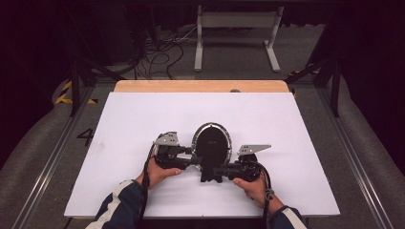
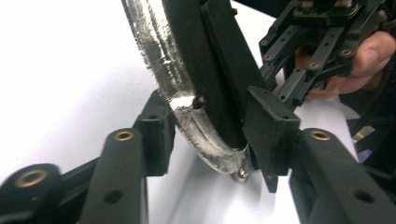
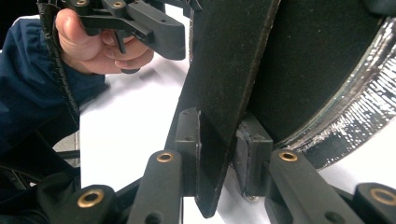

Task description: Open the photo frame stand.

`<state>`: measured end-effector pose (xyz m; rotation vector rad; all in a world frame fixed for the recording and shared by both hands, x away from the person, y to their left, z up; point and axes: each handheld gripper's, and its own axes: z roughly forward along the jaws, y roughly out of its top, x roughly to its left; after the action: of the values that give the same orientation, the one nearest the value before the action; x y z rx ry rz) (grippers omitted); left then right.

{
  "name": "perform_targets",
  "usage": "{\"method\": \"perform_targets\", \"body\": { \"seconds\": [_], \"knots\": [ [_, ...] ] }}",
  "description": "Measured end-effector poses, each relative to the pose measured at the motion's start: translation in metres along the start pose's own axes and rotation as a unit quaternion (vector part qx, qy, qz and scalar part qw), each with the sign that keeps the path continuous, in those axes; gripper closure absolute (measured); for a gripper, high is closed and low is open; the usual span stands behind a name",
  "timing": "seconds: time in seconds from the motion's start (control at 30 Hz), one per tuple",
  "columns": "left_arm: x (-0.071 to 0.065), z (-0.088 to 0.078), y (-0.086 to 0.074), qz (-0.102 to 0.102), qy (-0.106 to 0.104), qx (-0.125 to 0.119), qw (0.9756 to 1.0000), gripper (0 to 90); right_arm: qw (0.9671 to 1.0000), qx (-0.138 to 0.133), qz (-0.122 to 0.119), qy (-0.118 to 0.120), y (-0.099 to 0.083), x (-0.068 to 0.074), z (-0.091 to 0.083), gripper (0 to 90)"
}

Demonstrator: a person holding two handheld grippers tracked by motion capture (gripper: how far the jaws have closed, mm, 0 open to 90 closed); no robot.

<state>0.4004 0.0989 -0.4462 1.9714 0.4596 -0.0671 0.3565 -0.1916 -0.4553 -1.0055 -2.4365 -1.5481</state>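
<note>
An oval frame (image 1: 212, 143) with a silver rim (image 2: 159, 60) and a black felt back (image 3: 317, 56) stands near the table's front middle, propped on its black stand leg (image 3: 229, 60). My left gripper (image 2: 212, 140) comes in from the left, and its pads press on the frame's lower rim from both sides. From the right, my right gripper (image 3: 217, 144) is shut on the lower end of the stand leg. In the high view the left gripper (image 1: 193, 153) and the right gripper (image 1: 216, 170) meet at the frame's base, each held in a hand.
The frame stands on a white sheet (image 1: 143, 119) that covers a wooden table, whose bare strip (image 1: 200, 86) runs along the far edge. Beyond the table are a white metal stand (image 1: 236, 33) and loose cables (image 1: 157, 57) on the floor.
</note>
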Motion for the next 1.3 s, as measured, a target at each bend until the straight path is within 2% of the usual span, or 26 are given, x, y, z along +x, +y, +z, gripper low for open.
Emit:
{"method": "perform_targets", "body": {
  "seconds": [0.03,0.1,0.17,0.3,0.4,0.43,0.53,0.63,0.7,0.83,0.9,1.03,1.1,1.27,1.3],
  "knots": [
    [0.000,0.001,0.000,-0.002,-0.003,0.005,1.0000,57.9,1.0000,0.000,-0.001,-0.001,0.000,0.000,0.000,73.8],
    [-0.002,0.004,-0.001,0.006,-0.005,0.014,0.9999,60.0,1.0000,0.000,-0.007,-0.005,0.000,0.002,0.000,73.8],
    [-0.004,0.004,-0.001,0.014,-0.003,0.019,0.9997,65.8,0.9998,0.001,-0.016,-0.012,0.001,0.004,0.000,73.6],
    [-0.009,0.003,0.002,0.038,0.014,0.017,0.9991,67.2,0.9995,0.000,-0.023,-0.021,0.001,0.006,-0.001,73.8],
    [-0.012,0.002,0.004,0.050,0.035,0.016,0.9980,68.5,0.9994,-0.004,-0.025,-0.022,0.002,0.006,-0.002,74.4],
    [-0.012,0.002,0.004,0.050,0.035,0.016,0.9980,68.5,0.9994,-0.004,-0.025,-0.022,0.002,0.006,-0.002,74.4],
    [-0.020,0.004,0.006,0.070,0.062,0.014,0.9956,68.4,0.9994,-0.004,-0.025,-0.024,0.002,0.005,-0.002,74.6],
    [-0.022,0.003,0.007,0.077,0.081,0.008,0.9937,70.3,0.9993,-0.005,-0.028,-0.025,0.003,0.006,-0.003,74.6],
    [-0.023,0.002,0.007,0.087,0.100,0.006,0.9912,72.3,0.9991,-0.005,-0.034,-0.026,0.004,0.008,-0.004,74.3],
    [-0.024,0.002,0.007,0.091,0.112,0.004,0.9895,72.2,0.9987,-0.007,-0.040,-0.031,0.006,0.010,-0.005,73.7],
    [-0.026,0.002,0.007,0.105,0.124,0.007,0.9867,72.5,0.9986,-0.003,-0.042,-0.033,0.006,0.011,-0.005,73.5],
    [-0.027,0.001,0.008,0.116,0.147,0.012,0.9822,73.5,0.9984,-0.002,-0.045,-0.035,0.006,0.012,-0.005,73.1],
    [-0.026,0.000,0.007,0.122,0.164,0.016,0.9788,74.9,0.9982,0.003,-0.049,-0.035,0.006,0.013,-0.004,72.5],
    [-0.025,-0.001,0.005,0.128,0.165,0.014,0.9777,75.0,0.9978,0.006,-0.053,-0.040,0.007,0.014,-0.002,72.3],
    [-0.026,-0.001,0.005,0.134,0.170,0.016,0.9761,75.1,0.9979,0.007,-0.052,-0.038,0.007,0.013,-0.002,72.3]
  ]
}}
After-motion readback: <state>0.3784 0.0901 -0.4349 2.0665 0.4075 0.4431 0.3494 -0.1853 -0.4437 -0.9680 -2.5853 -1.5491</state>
